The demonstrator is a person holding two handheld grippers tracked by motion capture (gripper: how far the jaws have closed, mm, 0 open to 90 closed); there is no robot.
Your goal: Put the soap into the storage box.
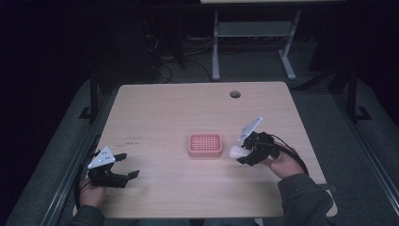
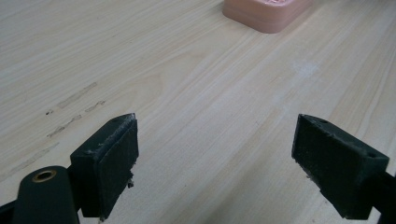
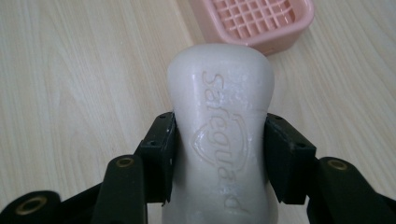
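Your right gripper (image 1: 241, 154) is pinching the white bar of soap (image 3: 222, 135) by its two long sides, so the long axis of the bar points straight ahead, out past the jaws. The pink soap dish (image 1: 205, 144) lies just beside the free end of the bar, toward the middle of the table (image 1: 155, 113), and it is much nearer to your right hand. Your left gripper (image 1: 126, 165) rests well apart, with its jaws spread and nothing between them.

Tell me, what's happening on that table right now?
Right gripper clamped on soap bar, beside pink soap dish. Left gripper open, empty. Nothing in the way.
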